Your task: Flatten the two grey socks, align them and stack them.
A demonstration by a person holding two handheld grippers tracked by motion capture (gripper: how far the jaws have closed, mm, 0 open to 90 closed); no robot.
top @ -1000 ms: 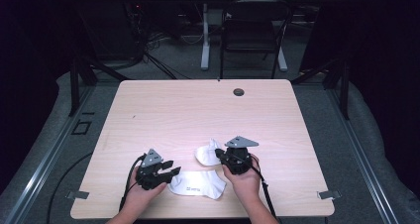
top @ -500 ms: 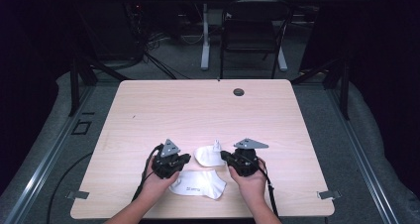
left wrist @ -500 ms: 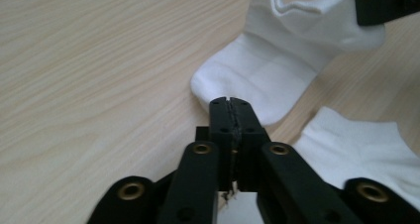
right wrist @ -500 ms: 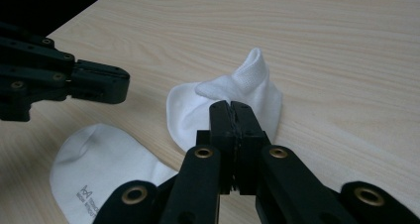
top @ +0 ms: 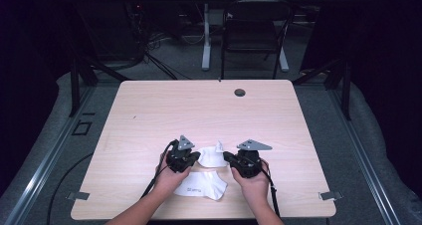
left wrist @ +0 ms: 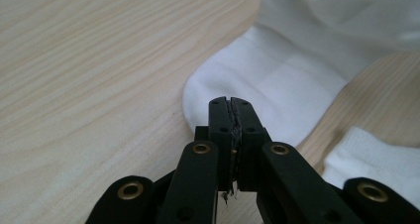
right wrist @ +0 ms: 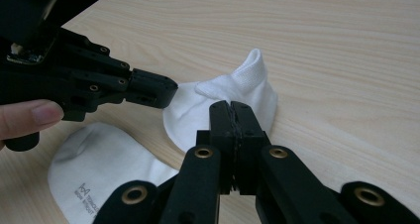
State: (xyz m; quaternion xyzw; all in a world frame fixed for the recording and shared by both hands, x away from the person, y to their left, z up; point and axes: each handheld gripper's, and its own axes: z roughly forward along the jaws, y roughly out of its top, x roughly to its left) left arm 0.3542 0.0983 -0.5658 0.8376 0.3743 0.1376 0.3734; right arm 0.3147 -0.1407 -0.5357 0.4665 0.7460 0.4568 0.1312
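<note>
Two white ankle socks lie near the table's front edge. The upper sock [top: 213, 157] [right wrist: 252, 85] sits crumpled, its cuff raised. The lower sock [top: 201, 185] [right wrist: 99, 154] lies flat and carries small grey print. My left gripper [top: 196, 156] [left wrist: 230, 102] is shut, its tips at the upper sock's [left wrist: 287, 80] left edge; I see no fabric between the jaws. In the right gripper view the left gripper [right wrist: 166, 92] touches that edge. My right gripper [top: 226, 157] [right wrist: 231, 105] is shut too, its tips at the sock's right side.
The light wooden table [top: 199, 110] has a dark round grommet [top: 240, 92] near its far edge. A black chair [top: 251, 41] and a white table leg [top: 205, 36] stand beyond it. Cables trail from both grippers over the front edge.
My left gripper has moved right and away from me, from beside the lower sock to the upper sock's left edge. The right gripper has stayed where it was.
</note>
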